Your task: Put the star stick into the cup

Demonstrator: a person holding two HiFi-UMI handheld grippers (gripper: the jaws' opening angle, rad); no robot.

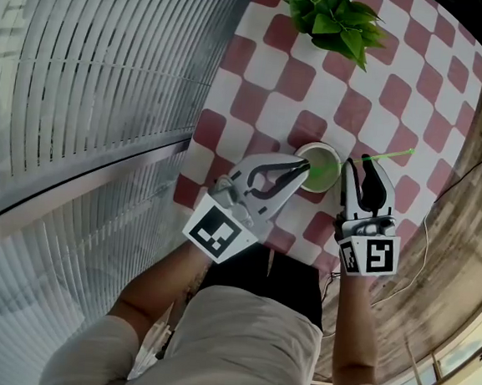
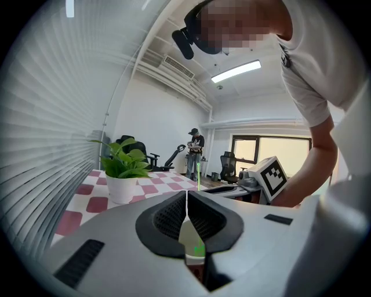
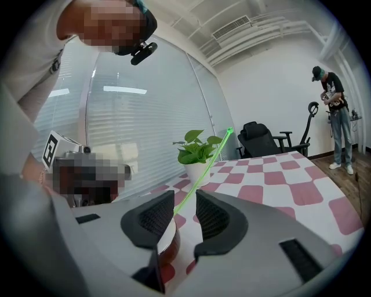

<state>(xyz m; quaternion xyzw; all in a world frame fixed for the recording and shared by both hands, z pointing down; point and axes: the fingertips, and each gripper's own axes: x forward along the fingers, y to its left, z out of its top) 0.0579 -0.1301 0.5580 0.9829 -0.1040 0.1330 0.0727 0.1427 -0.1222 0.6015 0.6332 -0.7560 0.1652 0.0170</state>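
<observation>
Stick (image 1: 382, 155): thin, straight, bright green. No star shape can be made out at either end. Its lower end meets the right rim of the cup (image 1: 319, 184), and the cup's inside shows green. The upper end leans out and away toward the table's (image 1: 265, 106) right edge. In the right gripper view the long axis rises steeply between the jaws toward the plant (image 3: 197, 152).

Right gripper (image 3: 184, 203): nearer the stick. Its jaws are narrowly apart and the stick runs through the gap against the left pad, not pinched.

Left gripper (image 2: 186, 197): closed on the cup's left rim wall, steadying it.

Cup: white, upright, near the middle of the table's near edge.

Judgement: the stick appears lodged in the cup. The right gripper should draw back along the stick's lean, or it may tip the stick out.
</observation>
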